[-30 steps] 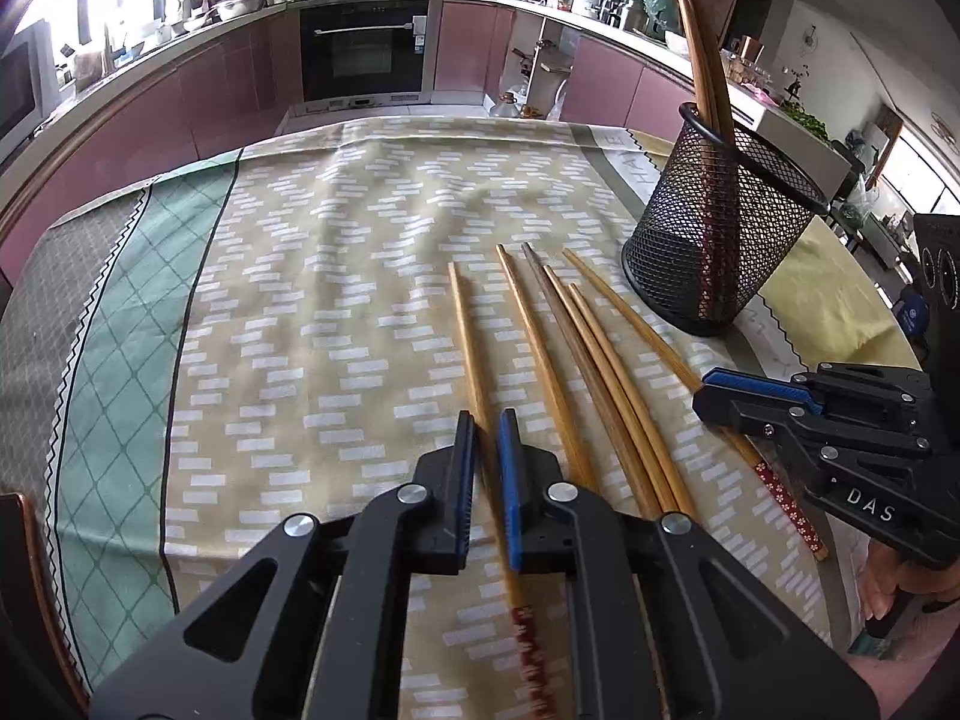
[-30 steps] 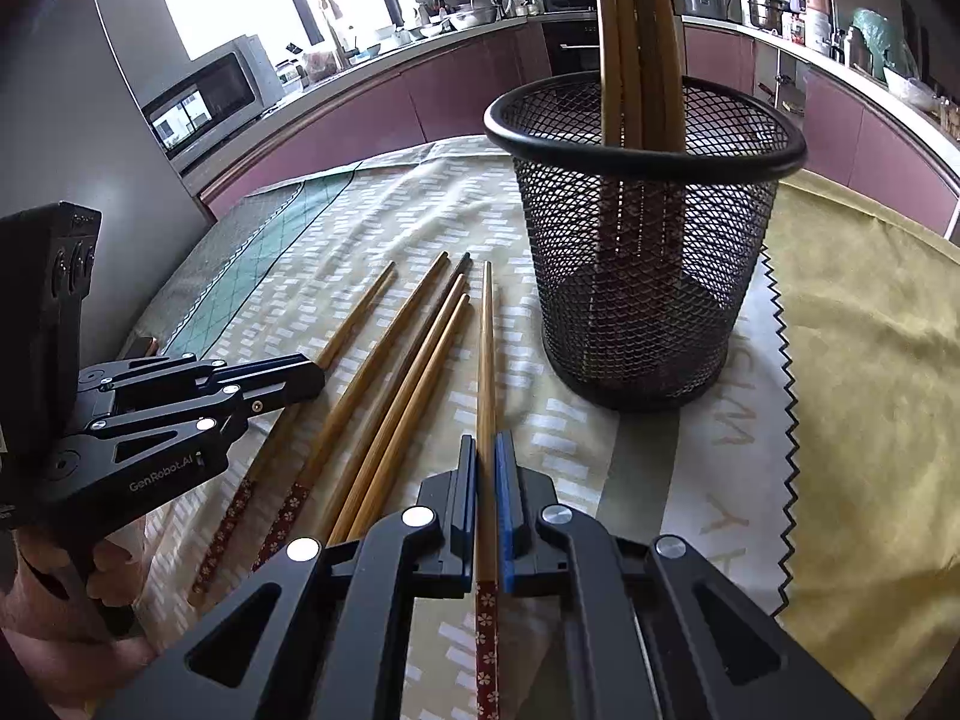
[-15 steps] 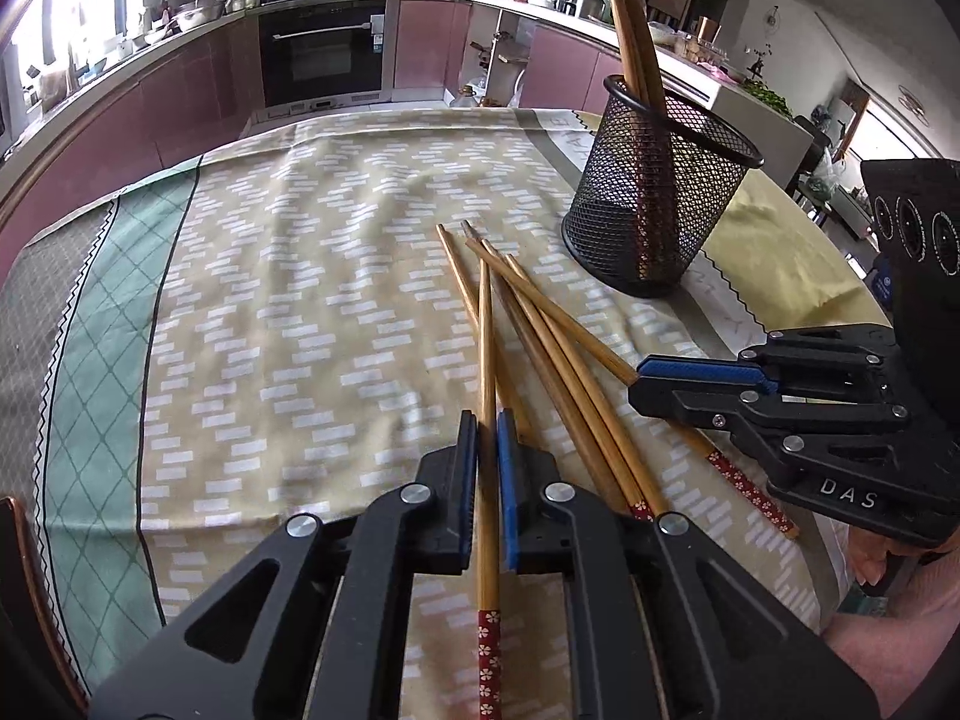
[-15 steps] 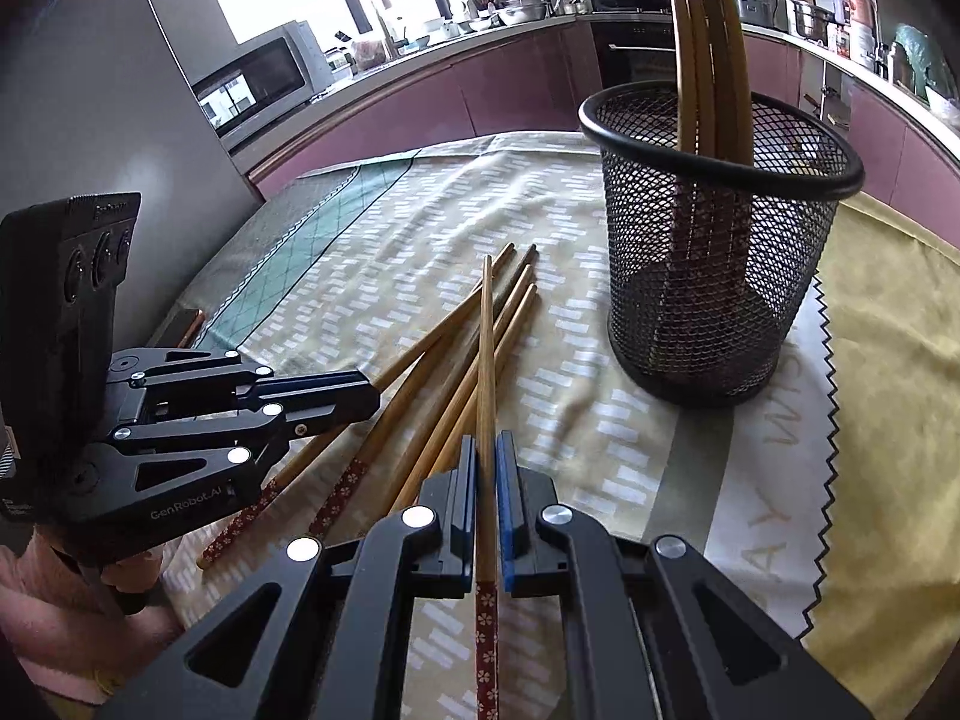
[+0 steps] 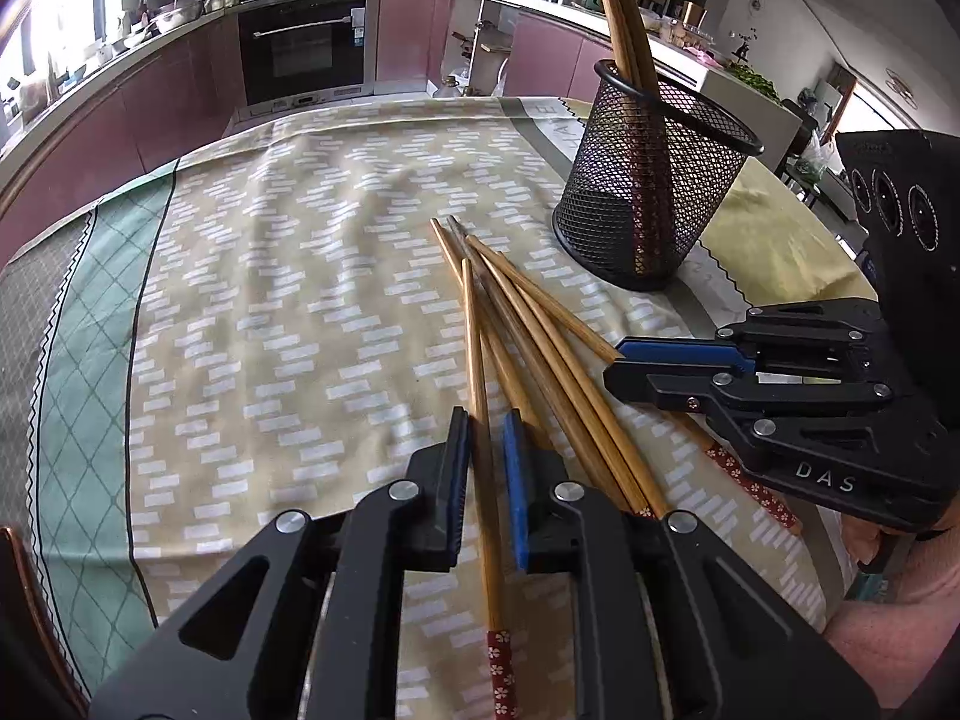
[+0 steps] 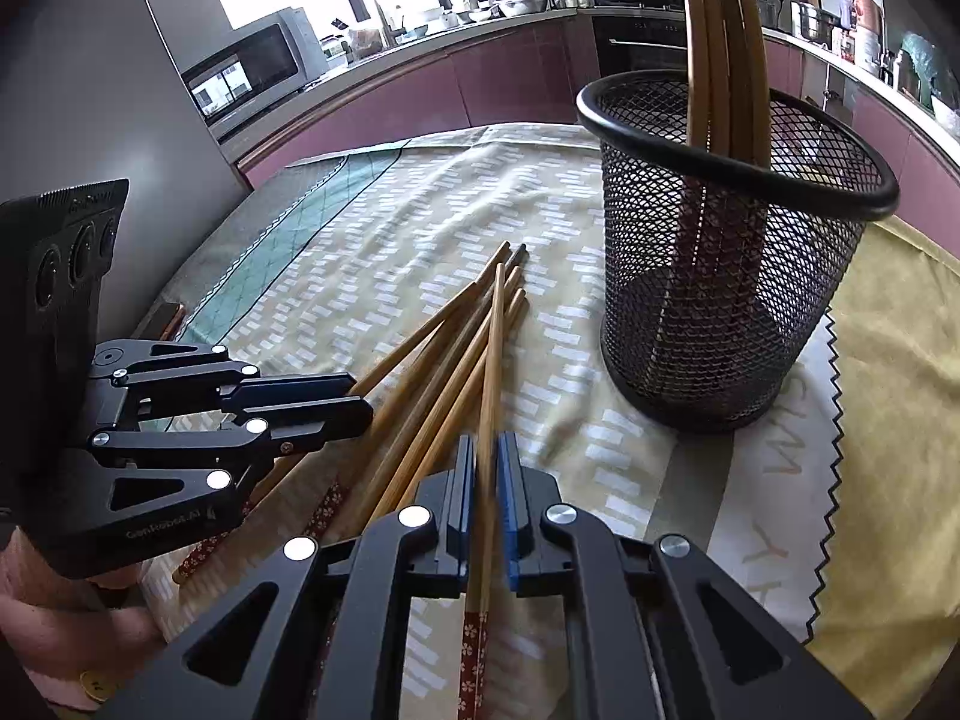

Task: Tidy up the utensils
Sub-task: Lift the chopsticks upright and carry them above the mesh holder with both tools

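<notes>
Several wooden chopsticks with red flowered ends lie fanned on the patterned tablecloth (image 5: 288,312), and they show in the right wrist view too (image 6: 420,372). My left gripper (image 5: 485,438) has its jaws slightly apart around one chopstick (image 5: 477,372), touching it only on the left pad. My right gripper (image 6: 485,456) is shut on another chopstick (image 6: 492,360), held a little above the pile. A black mesh holder (image 5: 648,180) stands at the right with several chopsticks upright in it; it appears close in the right wrist view (image 6: 726,252).
The right gripper's body (image 5: 810,396) sits over the rightmost chopsticks. A yellow cloth (image 6: 900,360) lies right of the holder. Kitchen counters and an oven (image 5: 306,48) run behind the table. A chair edge (image 5: 24,588) is at the lower left.
Both grippers have lifted and drawn back with a chopstick each. The left jaws have opened slightly around their chopstick. The pile has been pushed closer together.
</notes>
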### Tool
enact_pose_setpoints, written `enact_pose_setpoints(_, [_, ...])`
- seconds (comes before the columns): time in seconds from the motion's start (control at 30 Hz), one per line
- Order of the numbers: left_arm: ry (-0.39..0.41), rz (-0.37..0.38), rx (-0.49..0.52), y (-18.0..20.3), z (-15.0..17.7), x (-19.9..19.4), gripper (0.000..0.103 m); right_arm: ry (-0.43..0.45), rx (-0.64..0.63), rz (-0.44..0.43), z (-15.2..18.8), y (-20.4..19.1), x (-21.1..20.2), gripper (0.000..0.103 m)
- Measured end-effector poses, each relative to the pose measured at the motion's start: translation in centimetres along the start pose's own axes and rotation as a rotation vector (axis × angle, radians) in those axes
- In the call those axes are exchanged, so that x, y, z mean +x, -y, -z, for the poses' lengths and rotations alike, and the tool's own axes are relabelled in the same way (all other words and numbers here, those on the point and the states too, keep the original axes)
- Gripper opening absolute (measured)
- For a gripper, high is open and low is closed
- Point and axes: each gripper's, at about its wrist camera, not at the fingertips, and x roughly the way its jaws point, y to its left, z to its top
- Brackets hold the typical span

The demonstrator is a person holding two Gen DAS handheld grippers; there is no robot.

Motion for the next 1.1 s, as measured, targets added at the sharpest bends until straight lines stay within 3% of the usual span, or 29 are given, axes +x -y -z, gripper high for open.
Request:
enact_pose_setpoints(0.3, [0.026,-0.056,-0.012,0.0,-0.1,-0.5,0.007,0.057,0.005,-0.001,0.2,0.2,-2.0,0.006])
enact_pose_setpoints(1.1, [0.251,0.142,0.016,2.1,-2.9,-11.5,0.007,0.331,0.034,-0.039,-0.7,2.4,-11.4,0.006])
